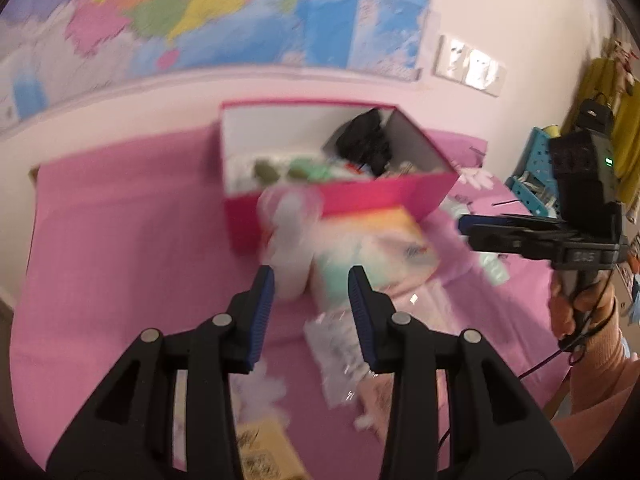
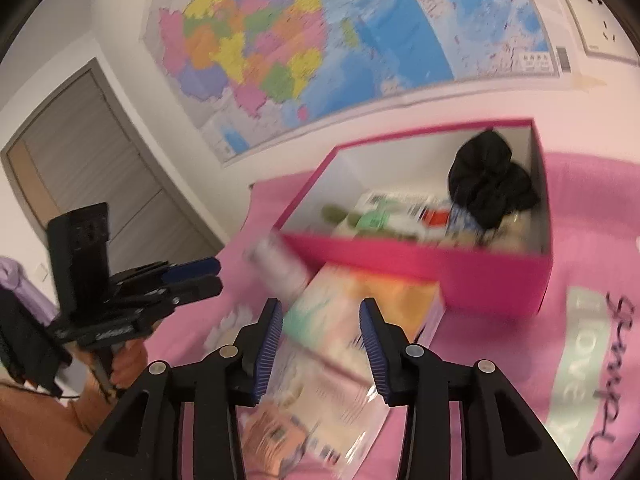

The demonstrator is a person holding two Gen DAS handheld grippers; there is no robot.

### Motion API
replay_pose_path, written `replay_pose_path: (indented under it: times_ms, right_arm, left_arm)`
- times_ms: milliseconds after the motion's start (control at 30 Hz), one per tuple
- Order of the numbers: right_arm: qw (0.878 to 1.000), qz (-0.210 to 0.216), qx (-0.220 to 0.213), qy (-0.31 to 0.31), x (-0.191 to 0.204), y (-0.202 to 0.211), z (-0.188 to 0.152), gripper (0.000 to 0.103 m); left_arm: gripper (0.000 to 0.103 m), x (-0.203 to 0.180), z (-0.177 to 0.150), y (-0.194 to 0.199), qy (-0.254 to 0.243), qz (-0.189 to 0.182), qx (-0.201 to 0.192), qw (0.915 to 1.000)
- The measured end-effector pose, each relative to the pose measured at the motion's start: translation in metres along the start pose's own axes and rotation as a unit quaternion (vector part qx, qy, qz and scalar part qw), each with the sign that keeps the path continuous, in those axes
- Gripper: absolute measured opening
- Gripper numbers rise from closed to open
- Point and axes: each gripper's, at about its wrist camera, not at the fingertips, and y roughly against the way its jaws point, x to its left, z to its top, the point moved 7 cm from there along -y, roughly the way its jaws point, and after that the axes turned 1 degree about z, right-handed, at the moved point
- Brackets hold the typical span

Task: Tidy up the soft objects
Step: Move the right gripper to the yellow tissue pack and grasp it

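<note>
An open magenta box (image 1: pixel 340 196) (image 2: pixel 440 264) stands on the pink cloth. It holds a black soft bundle (image 1: pixel 364 140) (image 2: pixel 488 176) and green and white packets. Against its front lie a pastel rainbow pack (image 1: pixel 380 240) (image 2: pixel 360 300) and a blurred white item (image 1: pixel 288 232) (image 2: pixel 280 264). A clear plastic packet (image 1: pixel 340 352) (image 2: pixel 340 400) lies nearer. My left gripper (image 1: pixel 312 292) (image 2: pixel 212 276) hovers open before the white item and pack, gripping nothing. My right gripper (image 2: pixel 320 312) (image 1: pixel 472 228) stands open over the pastel pack, its pads not pressing on it.
A coloured map hangs on the wall behind the box. A blue crate (image 1: pixel 532 176) stands at the right edge of the cloth, with yellow fabric (image 1: pixel 624 120) behind it. A grey door (image 2: pixel 80 160) is at the left. A printed cardboard piece (image 1: pixel 260 448) lies near me.
</note>
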Motion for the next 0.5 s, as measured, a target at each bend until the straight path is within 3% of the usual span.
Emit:
replay_pose_path:
  times_ms: [267,500]
  right_arm:
    - [0.999,0.022,0.039,0.007,0.026,-0.008,-0.046,0.042]
    - [0.993,0.072,0.095,0.010,0.061,-0.045,-0.079,0.042]
  left_arm:
    - [0.040,0.044,-0.058,0.003,0.060,0.025,0.048,0.9967]
    - [0.040,0.059,-0.107,0.008,0.096,0.020,0.089,0.9912]
